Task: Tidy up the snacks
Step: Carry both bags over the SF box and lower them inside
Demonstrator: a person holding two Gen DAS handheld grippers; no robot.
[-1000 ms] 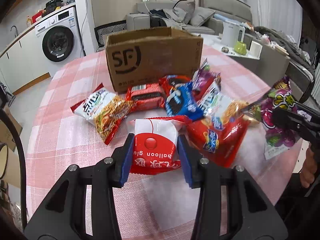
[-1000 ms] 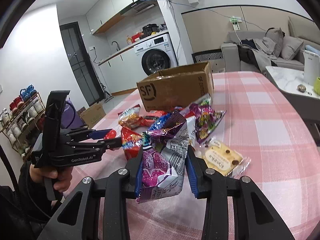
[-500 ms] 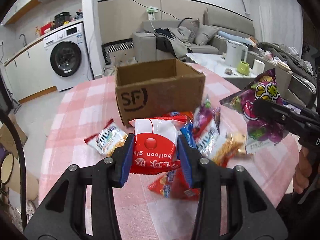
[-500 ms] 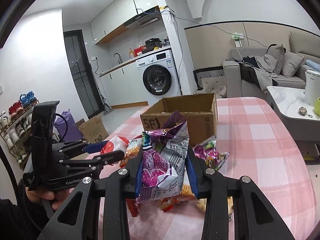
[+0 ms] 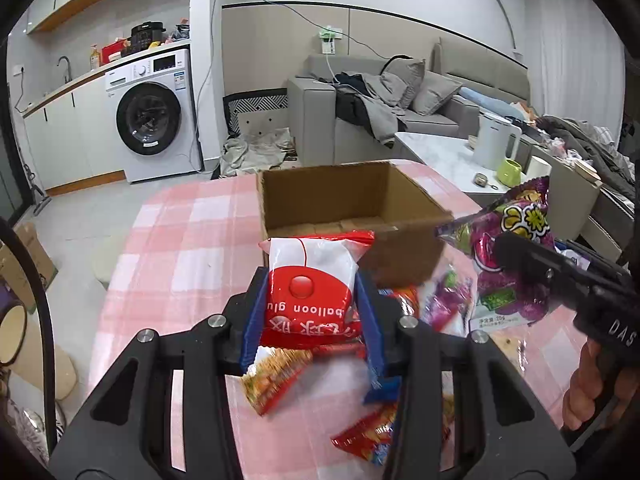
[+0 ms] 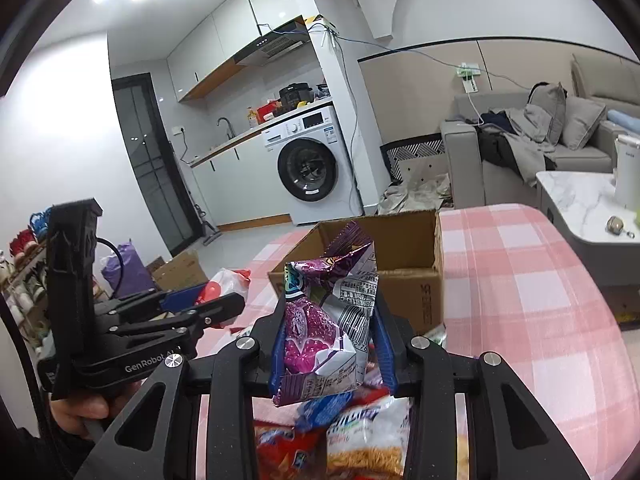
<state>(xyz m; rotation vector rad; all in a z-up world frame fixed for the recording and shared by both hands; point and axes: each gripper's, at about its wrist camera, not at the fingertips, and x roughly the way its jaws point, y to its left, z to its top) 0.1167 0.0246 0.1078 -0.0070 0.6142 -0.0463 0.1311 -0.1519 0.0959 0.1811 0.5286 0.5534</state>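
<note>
Home, open-plan flat — washing machine (image 5: 150, 118) under a kitchen counter with sink tap (image 6: 226, 126) and range hood (image 6: 276, 46), grey sofa (image 5: 400, 92) piled with clothes, marble coffee table (image 5: 452, 160) with kettle (image 5: 496, 142), shoe rack (image 6: 20, 256) — pink checked tablecloth (image 6: 532, 280) on the table

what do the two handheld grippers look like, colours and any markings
Both are matte black plastic frames with silver round bolt heads and blue pads lining the fingers. The left gripper shows white "GenRobot.AI" lettering on its side in the right wrist view, with a black cable looping behind it. The right gripper shows white letters "DAS" on its body in the left wrist view.
</note>
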